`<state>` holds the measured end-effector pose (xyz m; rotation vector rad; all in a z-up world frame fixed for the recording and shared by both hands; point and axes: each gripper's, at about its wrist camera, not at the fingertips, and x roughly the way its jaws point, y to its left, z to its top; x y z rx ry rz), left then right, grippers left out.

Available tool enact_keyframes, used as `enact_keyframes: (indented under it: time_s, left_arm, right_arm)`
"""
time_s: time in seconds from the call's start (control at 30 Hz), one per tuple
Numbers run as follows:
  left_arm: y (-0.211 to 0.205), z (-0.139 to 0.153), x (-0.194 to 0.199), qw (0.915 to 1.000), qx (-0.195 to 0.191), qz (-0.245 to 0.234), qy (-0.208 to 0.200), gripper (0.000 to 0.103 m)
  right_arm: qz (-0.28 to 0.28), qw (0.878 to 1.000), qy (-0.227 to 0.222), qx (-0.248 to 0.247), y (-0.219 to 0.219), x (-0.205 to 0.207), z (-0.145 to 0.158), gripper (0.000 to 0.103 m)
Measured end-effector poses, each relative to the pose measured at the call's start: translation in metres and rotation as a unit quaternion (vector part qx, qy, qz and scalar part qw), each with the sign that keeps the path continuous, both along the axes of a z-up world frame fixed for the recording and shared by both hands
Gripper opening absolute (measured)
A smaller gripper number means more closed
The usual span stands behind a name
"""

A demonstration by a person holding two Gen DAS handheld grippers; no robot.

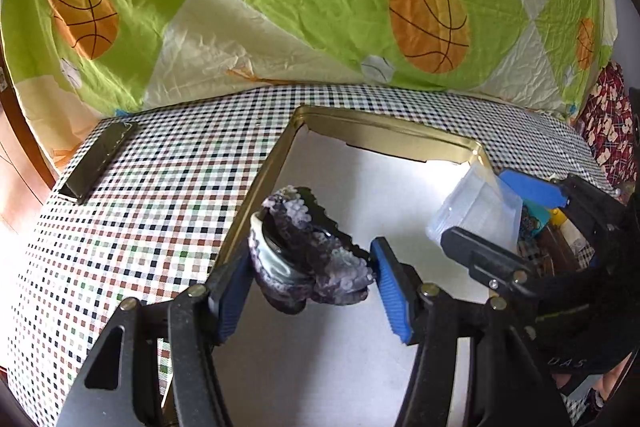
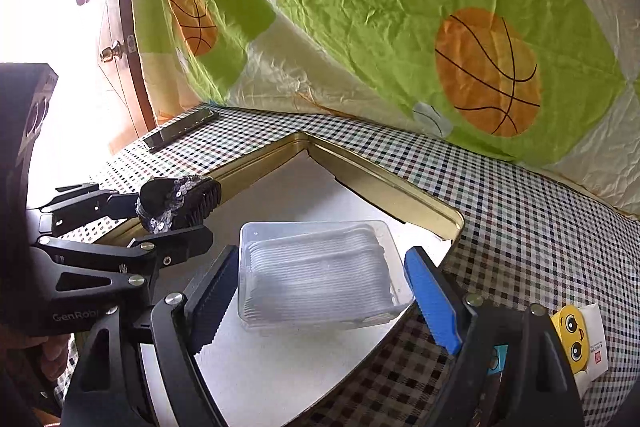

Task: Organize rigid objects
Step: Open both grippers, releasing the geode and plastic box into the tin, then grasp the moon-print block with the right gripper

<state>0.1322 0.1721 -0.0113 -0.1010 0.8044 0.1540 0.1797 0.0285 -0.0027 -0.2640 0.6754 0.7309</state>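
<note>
Seen from the left gripper's camera, the left gripper (image 1: 316,279) is about half closed, with its blue pads pressed on either end of a sequined purple hair clip (image 1: 310,253), which it carries just above the near left part of the gold tray (image 1: 260,183), inside its left rim. The right gripper (image 1: 492,211) shows at the tray's right side with a clear plastic box (image 1: 476,213) between its fingers, and a dark flat bar (image 1: 98,161) lies on the checked tablecloth (image 1: 160,167) well to the left of the tray. From the right gripper's camera, the right gripper (image 2: 316,291) stands wide, its pads set against the two short sides of the clear plastic box (image 2: 320,275), which sits tilted over the tray's (image 2: 384,187) near right edge; it looks held, though I cannot tell how firmly. The left gripper (image 2: 176,207) with the hair clip (image 2: 176,203) hangs over the tray's left rim. A yellow cartoon card (image 2: 576,343) lies on the cloth to the right of the tray, near the front. To my eye both things are about to be set down on the tray's white floor, so each should be lowered flat and well inside the rim, kept apart from the other, and let go only once it rests; the tilted box wants levelling first, or it may catch the raised edge.
</note>
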Motion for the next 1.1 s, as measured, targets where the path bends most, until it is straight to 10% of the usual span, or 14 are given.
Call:
enact_keyframes:
  time_s: [0.43, 0.6, 0.77, 1.1]
  left_arm:
    - [0.0, 0.007, -0.006, 0.9986, 0.044, 0.022, -0.021, 0.078]
    - [-0.026, 0.02, -0.053, 0.9938, 0.042, 0.02, -0.101, 0.1]
    - [-0.078, 0.019, -0.085, 0.987, 0.051, -0.023, -0.151, 0.101]
    - [-0.157, -0.005, -0.079, 0.9846, 0.06, -0.089, -0.138, 0.101]
  right_arm:
    - [-0.022, 1.0, -0.015, 0.005, -0.012, -0.005, 0.009, 0.086]
    - [-0.022, 0.998, -0.035, 0.043, -0.069, -0.041, 0.026, 0.087]
    - [-0.093, 0.993, -0.056, 0.055, -0.155, -0.068, 0.02, 0.089]
    - [-0.16, 0.984, -0.008, 0.076, -0.225, -0.072, -0.011, 0.089]
